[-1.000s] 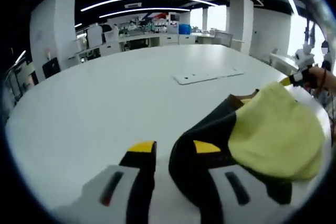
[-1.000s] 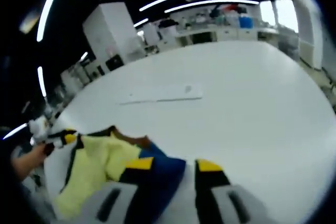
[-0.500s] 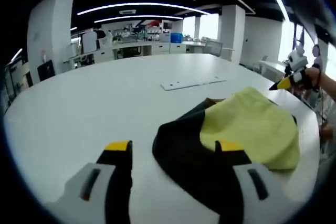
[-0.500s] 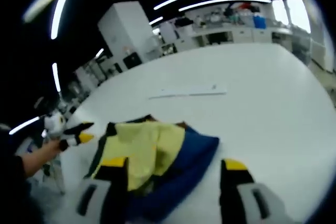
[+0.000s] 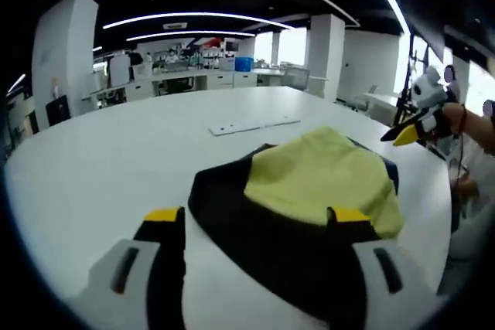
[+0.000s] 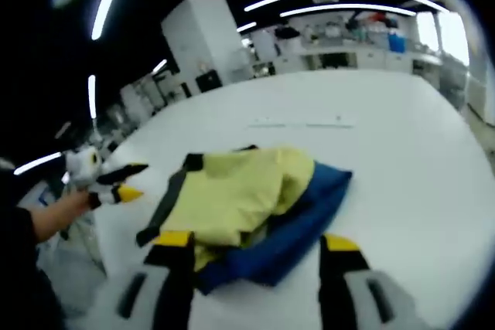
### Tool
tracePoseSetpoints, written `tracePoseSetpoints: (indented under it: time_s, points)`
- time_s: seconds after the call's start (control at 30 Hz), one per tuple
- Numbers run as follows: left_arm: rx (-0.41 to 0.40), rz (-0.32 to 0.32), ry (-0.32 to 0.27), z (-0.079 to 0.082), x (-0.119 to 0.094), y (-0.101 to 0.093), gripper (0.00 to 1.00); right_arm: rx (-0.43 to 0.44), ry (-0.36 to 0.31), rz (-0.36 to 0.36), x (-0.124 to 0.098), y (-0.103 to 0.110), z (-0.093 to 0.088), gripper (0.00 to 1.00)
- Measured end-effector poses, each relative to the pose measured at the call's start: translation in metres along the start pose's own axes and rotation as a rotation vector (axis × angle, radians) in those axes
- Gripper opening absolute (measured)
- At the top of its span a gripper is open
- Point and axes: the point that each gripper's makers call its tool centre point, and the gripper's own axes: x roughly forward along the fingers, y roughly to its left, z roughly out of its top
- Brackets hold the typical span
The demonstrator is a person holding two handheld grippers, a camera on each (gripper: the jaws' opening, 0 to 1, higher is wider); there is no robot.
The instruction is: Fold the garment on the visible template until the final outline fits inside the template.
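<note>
Left tongs [image 5: 247, 226] spread wide and empty, drawn back from the garment [image 5: 305, 191], which now lies in front of and partly between the two tips, on the white table [image 5: 108, 152]. Right tongs [image 6: 259, 249] likewise gaping, gripping nothing, pulled away so that the garment [image 6: 247, 199] sits whole just ahead of the tips instead of pinched under one as a second ago. Yellow panel folded over the dark and blue layers, bundle flattened and settled since release. Other tongs seen off to the side in each view, held in a hand [image 6: 66, 210], well clear of the cloth. A pale flat strip [image 5: 251, 124] beyond the bundle, far side of the table. Template outline itself impossible to make out, so fit not confirmable; looks like a fold just completed and let go, with a check or further tuck probably due.
</note>
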Motion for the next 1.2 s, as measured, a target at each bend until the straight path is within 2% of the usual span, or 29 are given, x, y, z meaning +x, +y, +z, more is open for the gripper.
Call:
tracePoseSetpoints:
  time_s: [0.13,0.37,0.47,0.63,0.9,1.03,1.2]
  points:
    - [0.025,-0.009,0.013,-0.006,-0.007,-0.016,0.65,0.017,-0.009,-0.002,-0.002,0.012,-0.01,0.59]
    - [0.066,-0.03,0.041,-0.021,-0.011,-0.033,0.51,0.06,-0.028,-0.008,0.002,0.019,-0.02,0.5]
    - [0.077,-0.036,0.054,-0.03,-0.011,-0.034,0.49,0.074,-0.026,-0.018,0.004,0.018,-0.025,0.48]
    - [0.08,-0.052,0.075,-0.036,-0.013,-0.044,0.45,0.089,-0.024,-0.036,0.006,0.026,-0.039,0.45]
    - [0.097,-0.054,0.13,-0.065,-0.009,-0.044,0.32,0.086,-0.019,-0.052,0.014,0.039,-0.057,0.26]
    - [0.093,-0.058,0.144,-0.072,-0.008,-0.048,0.22,0.111,-0.031,-0.067,0.019,0.038,-0.061,0.19]
    - [0.088,-0.046,0.159,-0.082,-0.007,-0.044,0.17,0.117,-0.049,-0.088,0.021,0.039,-0.063,0.12]
